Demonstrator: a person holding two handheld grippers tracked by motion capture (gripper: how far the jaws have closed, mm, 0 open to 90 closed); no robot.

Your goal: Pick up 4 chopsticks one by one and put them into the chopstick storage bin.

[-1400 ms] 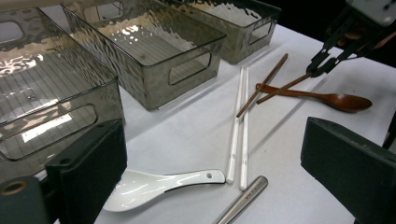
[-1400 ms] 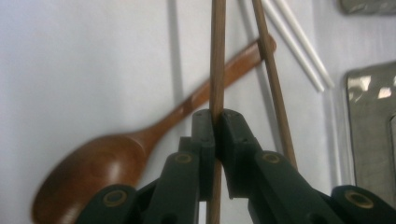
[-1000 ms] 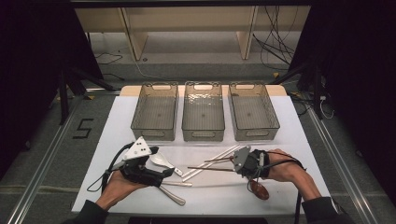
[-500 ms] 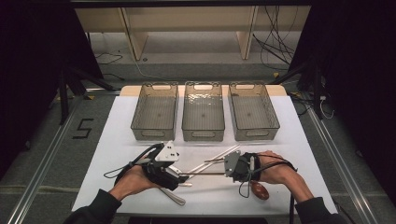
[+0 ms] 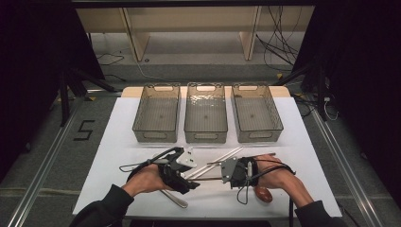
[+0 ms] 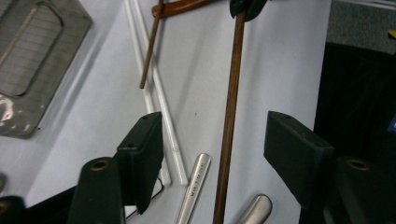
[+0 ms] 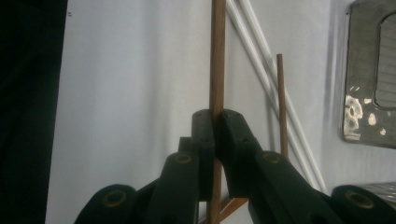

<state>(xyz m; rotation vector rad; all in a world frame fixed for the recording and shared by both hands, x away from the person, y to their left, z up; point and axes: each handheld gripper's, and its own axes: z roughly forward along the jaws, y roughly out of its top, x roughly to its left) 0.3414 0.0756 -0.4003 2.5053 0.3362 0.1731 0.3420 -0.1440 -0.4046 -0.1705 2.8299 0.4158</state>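
My right gripper (image 7: 215, 116) is shut on a brown wooden chopstick (image 7: 217, 56) and holds it level above the white table, pointing at my left gripper (image 5: 189, 182). In the left gripper view that chopstick (image 6: 229, 126) runs up between the black jaws, whose pads stand clear of it on both sides. The jaws of the left gripper (image 6: 215, 133) have just been closing, with the chopstick between them. A second brown chopstick (image 6: 149, 51) lies across a pair of white chopsticks (image 6: 159, 93). The right gripper (image 5: 223, 177) sits a hand's width to the right of the left one.
Three clear plastic bins (image 5: 205, 113) stand in a row at the back of the table. A metal spoon (image 5: 172, 198) lies under the left hand and a wooden spoon (image 5: 262, 194) under the right. Two metal handles (image 6: 194, 186) lie by the left jaws.
The left gripper has moved right, toward the right gripper, and its jaws have narrowed around the brown chopstick. The right gripper has shifted a little left, still holding the chopstick.
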